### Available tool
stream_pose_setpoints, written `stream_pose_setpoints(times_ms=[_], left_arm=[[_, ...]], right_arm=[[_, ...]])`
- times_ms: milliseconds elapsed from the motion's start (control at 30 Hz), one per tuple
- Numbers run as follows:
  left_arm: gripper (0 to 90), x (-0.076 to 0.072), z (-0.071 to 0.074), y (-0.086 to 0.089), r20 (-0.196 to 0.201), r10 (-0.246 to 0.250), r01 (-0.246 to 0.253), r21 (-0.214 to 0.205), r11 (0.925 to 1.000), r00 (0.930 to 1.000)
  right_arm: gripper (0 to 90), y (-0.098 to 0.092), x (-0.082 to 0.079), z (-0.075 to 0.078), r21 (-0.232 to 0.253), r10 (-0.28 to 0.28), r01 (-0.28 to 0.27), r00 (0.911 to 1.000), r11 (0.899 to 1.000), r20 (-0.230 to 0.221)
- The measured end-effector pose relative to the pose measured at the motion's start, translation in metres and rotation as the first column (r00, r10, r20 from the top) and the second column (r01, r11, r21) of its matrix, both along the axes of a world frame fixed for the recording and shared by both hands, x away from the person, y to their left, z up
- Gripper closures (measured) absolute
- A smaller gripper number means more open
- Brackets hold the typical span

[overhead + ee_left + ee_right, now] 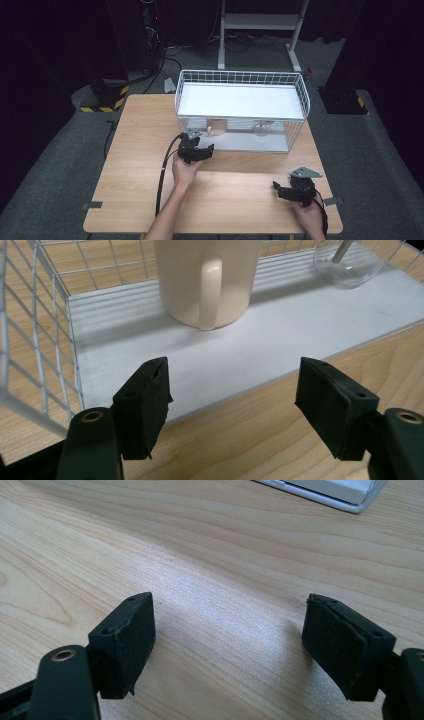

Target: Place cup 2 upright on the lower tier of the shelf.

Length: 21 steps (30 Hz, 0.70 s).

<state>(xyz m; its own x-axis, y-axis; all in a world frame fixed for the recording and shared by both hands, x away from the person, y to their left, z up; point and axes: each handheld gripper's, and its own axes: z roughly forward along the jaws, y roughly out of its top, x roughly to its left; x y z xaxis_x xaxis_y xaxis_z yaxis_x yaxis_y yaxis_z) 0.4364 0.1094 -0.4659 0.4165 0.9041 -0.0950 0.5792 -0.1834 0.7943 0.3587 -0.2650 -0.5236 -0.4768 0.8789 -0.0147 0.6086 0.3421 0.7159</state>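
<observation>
Inside wire rack (300, 95), cream mug (207, 282) stands; glass (350, 265) beside.

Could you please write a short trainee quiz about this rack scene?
1. True or false: the left gripper holds the cream mug.
2. Which level of the wire rack holds the mug: A upper, B lower?
3. What stands beside the mug on that level?
Key: 1 false, its jaws are open and short of the mug; 2 B; 3 a clear glass.
</observation>
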Motion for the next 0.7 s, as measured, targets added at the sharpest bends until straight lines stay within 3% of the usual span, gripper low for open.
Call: stream_pose_setpoints(times_ms=[233,700], left_arm=[[31.0,-0.01,0.006,0.006,-0.003,-0.012,0.013,0.018,0.9998,0.9999],[31.0,-0.032,0.009,0.023,0.024,-0.008,0.008,0.009,0.9999,0.9997]], right_arm=[[21.4,0.0,0.0,0.0,0.002,-0.003,0.003,1.0,1.0,-0.002],[21.5,0.0,0.0,0.0,0.002,-0.003,0.003,1.0,1.0,0.0]])
